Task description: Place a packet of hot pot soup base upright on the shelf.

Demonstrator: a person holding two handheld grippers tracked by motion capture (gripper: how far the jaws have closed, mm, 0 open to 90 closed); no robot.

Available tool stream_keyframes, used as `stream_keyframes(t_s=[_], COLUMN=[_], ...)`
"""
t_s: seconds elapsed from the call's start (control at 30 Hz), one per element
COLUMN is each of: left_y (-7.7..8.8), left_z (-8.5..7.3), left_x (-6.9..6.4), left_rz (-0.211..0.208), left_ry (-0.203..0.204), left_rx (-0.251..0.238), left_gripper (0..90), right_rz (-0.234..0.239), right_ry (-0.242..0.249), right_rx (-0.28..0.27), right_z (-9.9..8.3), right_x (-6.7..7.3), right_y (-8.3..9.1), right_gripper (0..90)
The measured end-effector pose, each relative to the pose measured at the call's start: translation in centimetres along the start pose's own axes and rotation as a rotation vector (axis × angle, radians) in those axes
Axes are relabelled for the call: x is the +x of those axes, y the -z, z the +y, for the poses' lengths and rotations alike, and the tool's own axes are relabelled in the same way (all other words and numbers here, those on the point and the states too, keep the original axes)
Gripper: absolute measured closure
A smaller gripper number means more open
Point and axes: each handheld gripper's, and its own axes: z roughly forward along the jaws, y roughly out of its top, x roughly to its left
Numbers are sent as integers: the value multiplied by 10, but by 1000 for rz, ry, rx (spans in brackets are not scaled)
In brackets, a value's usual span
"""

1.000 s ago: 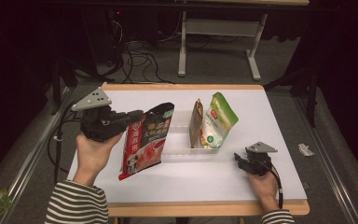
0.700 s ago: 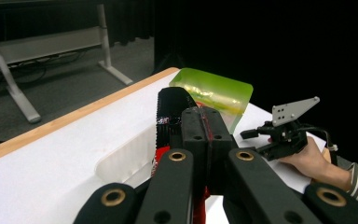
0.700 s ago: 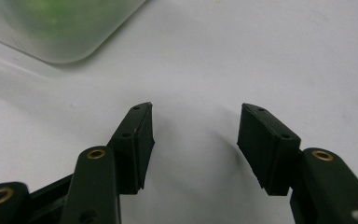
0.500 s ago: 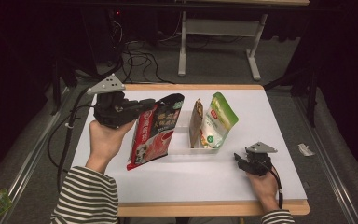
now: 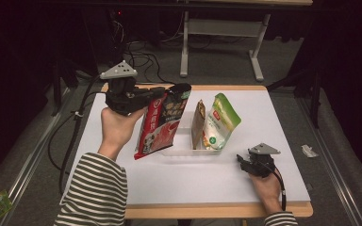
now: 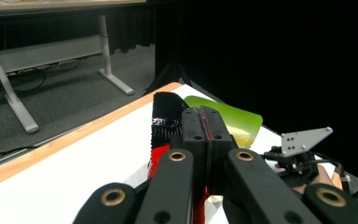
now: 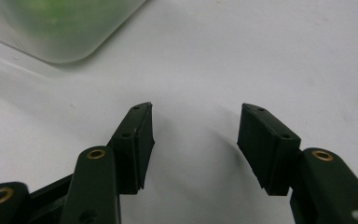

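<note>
Moved: left tool (image 5: pixel 158 94), clenched on the red snack pouch (image 5: pixel 160 125), now carried farther up the counter (image 5: pixel 122 179), beside the clear tray (image 5: pixel 188 151). Pouch's long axis hangs tilted, tray to its right. Right tool (image 5: pixel 243 160): released, resting.

White table (image 5: pixel 169 183) with a wooden rim. Near its middle, a clear shallow tray (image 5: pixel 188 151) flat on the top. Toward the near right corner, resting on the top, the right tool (image 5: pixel 250 162), jaws apart with nothing between.
</note>
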Motion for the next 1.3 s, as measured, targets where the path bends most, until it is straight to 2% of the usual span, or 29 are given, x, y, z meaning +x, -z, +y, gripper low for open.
stream_keyframes(t_s=[0.13, 0.33, 0.47, 0.93, 1.1, 1.3], left_y=[-8, -22, -31, -60, -68, -80], left_z=[5, 7, 6, 0, -3, -6], left_x=[0, 4, 5, 11, 10, 14], left_rz=[8, 16, 22, 57, 75, 84], left_ry=[-6, 5, 9, -8, -28, -22], left_rx=[-1, -7, -8, 2, 7, 16], left_gripper=[900, 900, 900, 900, 900, 900], right_rz=[0, 0, 1, 0, -4, -5], right_ry=[0, 1, 20, 21, 15, 14], right_rx=[-1, -1, -3, 1, 0, -3], right_z=[0, 0, 0, 0, 0, 0], right_x=[0, 0, -1, -1, 0, 1], right_y=[0, 0, 0, 0, 0, 0], right_gripper=[459, 458, 459, 457, 456, 457])
